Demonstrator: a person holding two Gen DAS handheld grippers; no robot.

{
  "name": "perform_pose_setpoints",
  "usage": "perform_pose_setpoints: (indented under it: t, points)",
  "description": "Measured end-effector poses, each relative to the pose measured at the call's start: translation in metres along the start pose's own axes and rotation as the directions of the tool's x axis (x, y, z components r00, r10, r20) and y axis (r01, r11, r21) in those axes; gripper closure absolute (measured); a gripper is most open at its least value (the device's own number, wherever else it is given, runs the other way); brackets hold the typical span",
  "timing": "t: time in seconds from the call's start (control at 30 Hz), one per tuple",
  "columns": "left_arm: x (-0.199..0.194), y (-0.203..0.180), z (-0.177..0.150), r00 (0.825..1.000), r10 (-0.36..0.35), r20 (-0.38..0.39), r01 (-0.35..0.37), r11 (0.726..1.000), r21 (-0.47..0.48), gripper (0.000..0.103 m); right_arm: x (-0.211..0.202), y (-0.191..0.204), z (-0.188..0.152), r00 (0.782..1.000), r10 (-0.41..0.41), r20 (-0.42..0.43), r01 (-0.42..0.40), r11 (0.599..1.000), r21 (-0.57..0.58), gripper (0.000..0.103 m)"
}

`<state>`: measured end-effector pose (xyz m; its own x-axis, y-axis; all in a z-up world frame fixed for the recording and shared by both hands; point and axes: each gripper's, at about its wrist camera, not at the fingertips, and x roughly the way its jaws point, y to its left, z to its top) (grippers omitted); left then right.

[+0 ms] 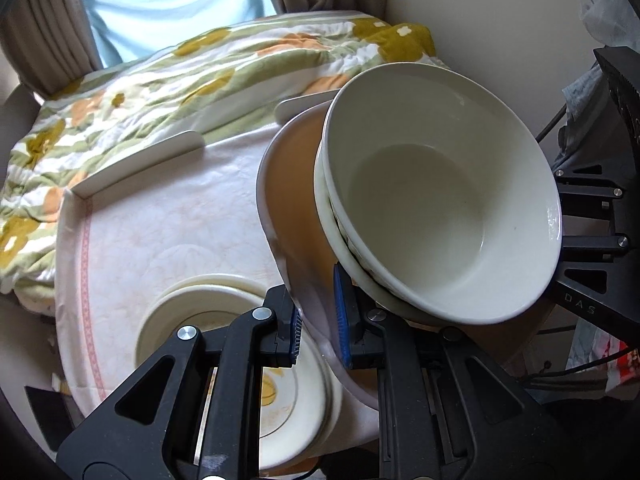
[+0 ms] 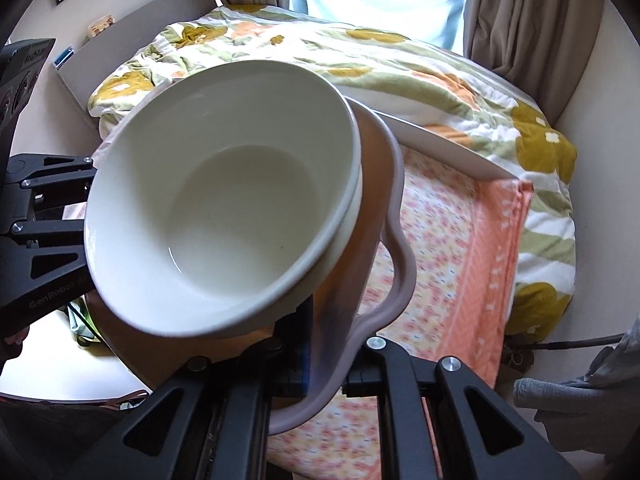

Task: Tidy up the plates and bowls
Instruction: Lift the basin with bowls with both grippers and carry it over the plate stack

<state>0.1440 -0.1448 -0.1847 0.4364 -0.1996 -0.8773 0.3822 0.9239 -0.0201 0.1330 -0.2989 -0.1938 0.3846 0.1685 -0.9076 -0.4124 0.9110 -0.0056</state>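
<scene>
So I've got the basin [image 1: 296,216] up in the air between both grippers, a greyish-rimmed tub with a tan inside, and two white bowls [image 1: 440,216] are nested together in it. The whole thing is tipped hard, so the bowls' open mouths face back toward my cameras instead of straight up. The top bowl sits snug in the lower one, rims nearly matched.

My left gripper [image 1: 320,332] is pinched narrow on the basin's wall, one blue pad inside and one outside. My right gripper [image 2: 324,364] is clamped on the opposite side, just by the basin's wavy handle lip [image 2: 396,276], wall sandwiched between the fingers.

Below the left side there's a stack of plates [image 1: 288,400] on the white tablecloth [image 1: 168,232], the top one with a yellow pattern, and the basin's lower edge hangs right over them. The table's raised edge rail [image 1: 140,164] runs along the far side, with a flowery quilt [image 1: 160,80] bunched past it. On the right side an orange floral cloth [image 2: 448,248] lies under the basin, with open room out to the quilt.
</scene>
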Motion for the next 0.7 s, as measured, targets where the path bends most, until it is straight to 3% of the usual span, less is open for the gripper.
perform_pose_setpoints:
  t: [0.3,0.53,0.7]
  points:
    - [-0.025,0.081,-0.049,0.999,0.013,-0.034,-0.013,1.000,-0.002,0.091,0.012,0.092,0.020,0.999,0.033,0.001,-0.033,0.999,0.010,0.093]
    - [-0.011,0.124,-0.088,0.996,-0.012,-0.090,0.013,1.000,0.010,0.091,0.041,0.151,0.020,0.998,0.046,-0.042,-0.044,0.998,0.049,0.093]
    - [0.004,0.140,-0.100,0.994,-0.041,-0.100,0.042,0.999,0.014,0.092,0.062,0.171,0.016,0.997,0.033,-0.064,-0.027,0.996,0.082,0.093]
